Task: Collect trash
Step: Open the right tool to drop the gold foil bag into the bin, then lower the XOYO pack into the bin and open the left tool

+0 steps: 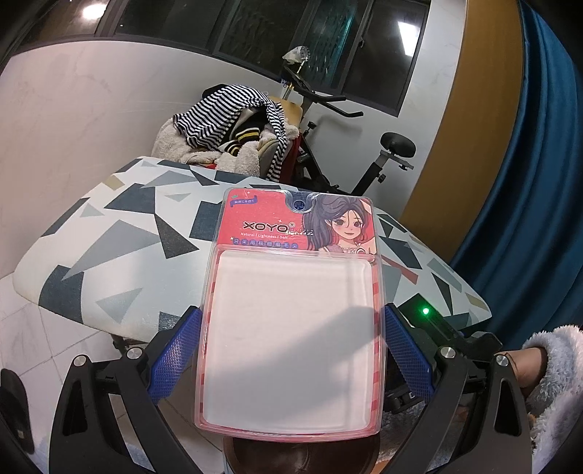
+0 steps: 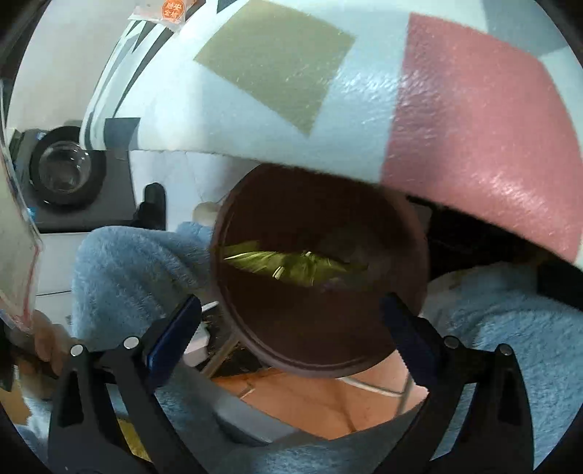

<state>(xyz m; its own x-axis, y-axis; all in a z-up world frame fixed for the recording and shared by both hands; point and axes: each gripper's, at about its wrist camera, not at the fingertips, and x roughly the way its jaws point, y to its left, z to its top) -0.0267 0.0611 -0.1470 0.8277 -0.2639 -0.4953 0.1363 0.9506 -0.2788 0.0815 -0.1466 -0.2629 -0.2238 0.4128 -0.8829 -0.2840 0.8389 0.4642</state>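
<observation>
My left gripper [image 1: 291,311] is shut on a clear plastic blister pack [image 1: 291,328] with a pink XOYO card, its blue pads [image 1: 178,350] pressing both long sides. The pack hangs in front of the patterned table [image 1: 127,237]. Under it shows the rim of a dark brown round bin [image 1: 302,452]. In the right wrist view my right gripper [image 2: 289,300] stands open over the bin's [image 2: 255,218] mouth, nothing between its fingers. Green crumpled trash [image 2: 291,264] lies inside the bin. The pack's edge [image 2: 18,237] shows at the far left there.
A small clear wrapper with an orange label [image 2: 164,11] lies on the patterned table [image 2: 364,91], which overhangs the bin. A person's fluffy blue sleeve [image 2: 138,262] flanks the bin. Behind the table are a clothes pile [image 1: 226,135], an exercise bike [image 1: 328,109] and a blue curtain [image 1: 528,182].
</observation>
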